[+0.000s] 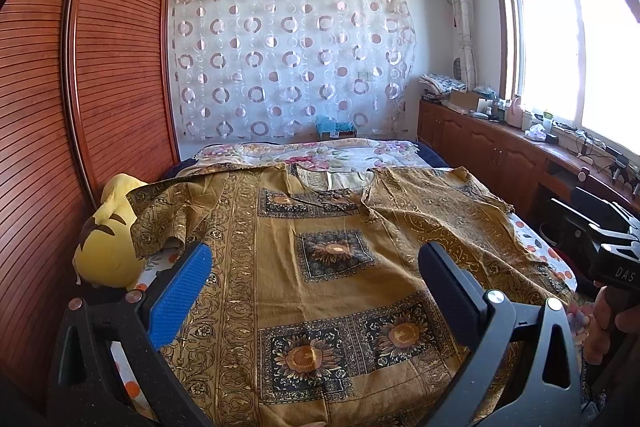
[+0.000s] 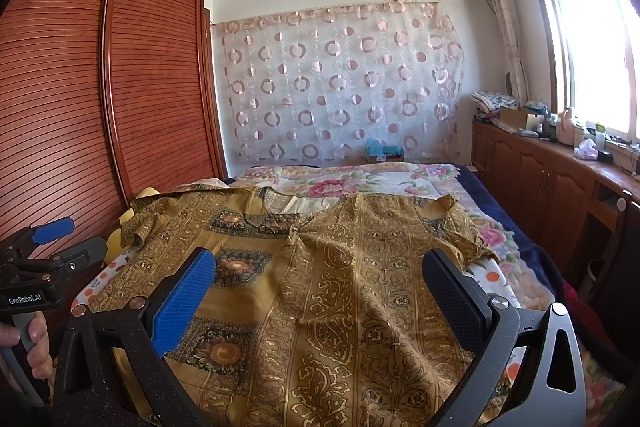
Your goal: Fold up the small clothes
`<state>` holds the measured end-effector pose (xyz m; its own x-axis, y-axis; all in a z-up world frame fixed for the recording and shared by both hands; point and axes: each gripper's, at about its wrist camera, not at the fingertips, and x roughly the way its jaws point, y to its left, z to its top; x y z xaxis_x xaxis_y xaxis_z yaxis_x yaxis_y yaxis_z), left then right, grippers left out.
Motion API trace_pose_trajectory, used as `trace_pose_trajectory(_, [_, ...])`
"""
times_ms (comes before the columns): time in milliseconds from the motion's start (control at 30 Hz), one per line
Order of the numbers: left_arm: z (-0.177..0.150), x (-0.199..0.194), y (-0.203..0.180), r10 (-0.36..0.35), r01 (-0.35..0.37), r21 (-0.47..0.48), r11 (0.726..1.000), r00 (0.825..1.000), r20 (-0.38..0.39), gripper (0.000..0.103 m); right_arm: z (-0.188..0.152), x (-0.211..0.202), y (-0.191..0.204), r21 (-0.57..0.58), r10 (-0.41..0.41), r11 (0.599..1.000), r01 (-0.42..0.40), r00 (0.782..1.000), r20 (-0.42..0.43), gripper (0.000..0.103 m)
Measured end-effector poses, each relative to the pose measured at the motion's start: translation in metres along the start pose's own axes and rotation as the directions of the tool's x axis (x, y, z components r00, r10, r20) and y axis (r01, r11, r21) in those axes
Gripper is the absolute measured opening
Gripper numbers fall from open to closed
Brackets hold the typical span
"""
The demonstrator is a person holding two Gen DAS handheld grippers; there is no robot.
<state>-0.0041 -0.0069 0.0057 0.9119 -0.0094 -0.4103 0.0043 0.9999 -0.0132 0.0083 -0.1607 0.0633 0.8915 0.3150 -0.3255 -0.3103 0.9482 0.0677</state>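
Overhead, two spread grippers — left gripper (image 1: 316,267), right gripper (image 2: 320,275) — one shirt (image 1: 340,267).

Shirt hem: we lose the shirt (image 1: 320,267) at the bottom edge of both views, so its hem is out of sight.
Plush toy: the shirt's left sleeve covers part of the yellow toy (image 1: 106,251); in the right wrist view only a sliver shows.
Bed: the shirt hides most of the near bed (image 1: 552,255); we cannot see its foot.
Right gripper: in the left wrist view the right gripper (image 1: 612,239) is cut by the frame edge.
Hand: the hand (image 2: 30,343) on the left gripper's handle is cropped at the edge.
Counter clutter: items on the counter (image 2: 560,155) are too small for us to name.
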Motion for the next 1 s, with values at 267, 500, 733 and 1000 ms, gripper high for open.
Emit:
trace_pose_trajectory(267, [-0.001, 0.0, 0.0, 0.0, 0.0, 0.001, 1.0, 1.0, 0.003, 0.103, 0.0, 0.0, 0.0, 0.0, 0.0, 1.0, 0.0, 1.0, 0.001, 0.103])
trace_pose_trajectory(500, [-0.001, 0.0, 0.001, 0.0, 0.0, 0.001, 1.0, 1.0, 0.004, 0.103, -0.001, -0.001, -0.001, 0.001, 0.0, 1.0, 0.0, 1.0, -0.001, 0.103])
trace_pose_trajectory(733, [-0.001, 0.0, 0.001, 0.0, 0.0, 0.001, 1.0, 1.0, 0.004, 0.103, -0.001, -0.001, -0.001, 0.002, 0.0, 1.0, 0.0, 1.0, -0.001, 0.103])
trace_pose_trajectory(1000, [0.009, -0.01, -0.001, -0.003, 0.003, -0.001, 1.0, 1.0, 0.009, 0.103, -0.002, -0.001, -0.001, 0.002, -0.001, 1.0, 0.001, 1.0, 0.0, 0.103])
